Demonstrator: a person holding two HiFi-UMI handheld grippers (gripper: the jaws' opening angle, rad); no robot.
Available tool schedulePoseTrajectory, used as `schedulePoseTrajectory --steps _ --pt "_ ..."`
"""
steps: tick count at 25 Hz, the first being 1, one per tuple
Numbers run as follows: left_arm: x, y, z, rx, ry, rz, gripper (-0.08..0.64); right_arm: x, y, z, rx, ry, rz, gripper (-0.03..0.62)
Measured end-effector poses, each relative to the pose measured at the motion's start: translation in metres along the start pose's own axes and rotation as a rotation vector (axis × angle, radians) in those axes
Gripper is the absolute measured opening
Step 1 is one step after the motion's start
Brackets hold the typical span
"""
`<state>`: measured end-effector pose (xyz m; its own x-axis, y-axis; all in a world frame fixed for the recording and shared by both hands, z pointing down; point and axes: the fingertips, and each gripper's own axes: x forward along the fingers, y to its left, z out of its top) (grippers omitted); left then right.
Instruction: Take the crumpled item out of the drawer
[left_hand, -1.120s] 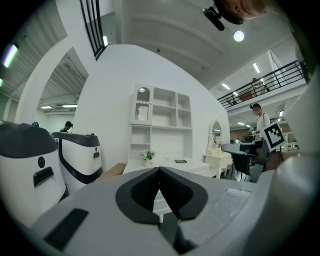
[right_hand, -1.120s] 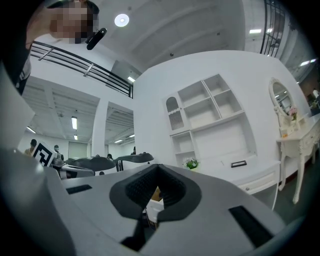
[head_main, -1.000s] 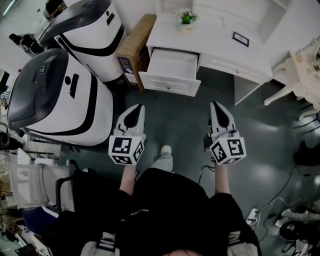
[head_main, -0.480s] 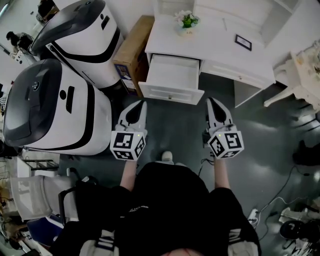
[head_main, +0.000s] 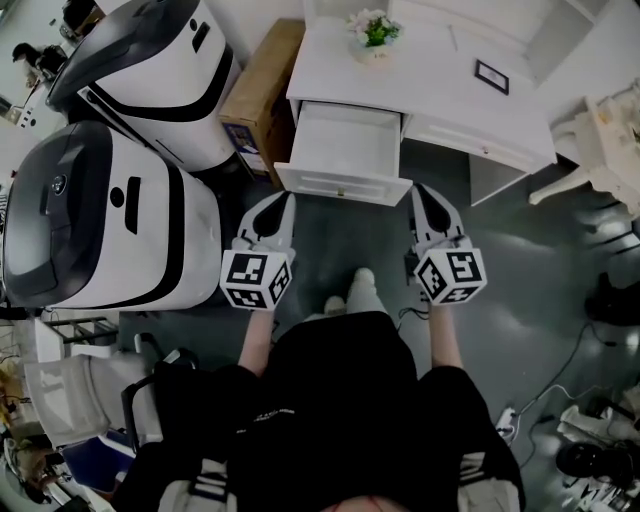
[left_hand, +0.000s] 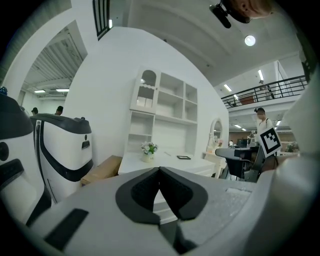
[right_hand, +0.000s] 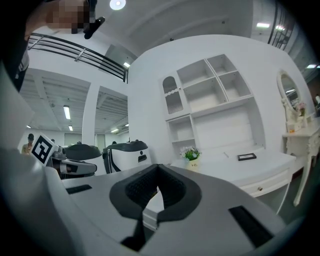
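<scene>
The white desk (head_main: 440, 70) has its left drawer (head_main: 345, 150) pulled out toward me. What I see of the drawer's inside is plain white, and I cannot make out a crumpled item in it. My left gripper (head_main: 287, 197) is shut and holds nothing, its tip just short of the drawer front's left end. At the drawer front's right corner my right gripper (head_main: 418, 188) is likewise shut and holds nothing. In the left gripper view the jaws (left_hand: 160, 170) meet with nothing between them, and the right gripper view shows the same (right_hand: 158, 166).
Two large white-and-black machines (head_main: 110, 215) (head_main: 150, 70) stand to the left. A cardboard box (head_main: 262, 85) leans beside the desk. A flower pot (head_main: 372, 30) and a small frame (head_main: 492, 77) sit on the desk. A white chair (head_main: 600, 140) is at right.
The person has stepped forward, so both grippers are closer to the open drawer. Both stayed shut with nothing in them.
</scene>
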<state>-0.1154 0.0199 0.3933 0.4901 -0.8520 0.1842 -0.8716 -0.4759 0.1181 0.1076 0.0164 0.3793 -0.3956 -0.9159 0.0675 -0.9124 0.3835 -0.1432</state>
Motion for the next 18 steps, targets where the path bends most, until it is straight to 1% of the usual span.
schedulePoseTrajectory --steps 7,15,18 --pt "0.038 0.02 -0.006 -0.041 0.033 0.022 -0.002 0.045 -0.022 -0.005 0.016 0.036 0.022 -0.008" --pt "0.095 0.036 -0.017 -0.092 0.08 0.056 -0.002 0.115 -0.051 -0.016 0.019 0.107 0.087 -0.008" --pt "0.114 0.041 -0.023 -0.11 0.105 0.075 -0.002 0.137 -0.062 -0.023 0.036 0.136 0.111 -0.008"
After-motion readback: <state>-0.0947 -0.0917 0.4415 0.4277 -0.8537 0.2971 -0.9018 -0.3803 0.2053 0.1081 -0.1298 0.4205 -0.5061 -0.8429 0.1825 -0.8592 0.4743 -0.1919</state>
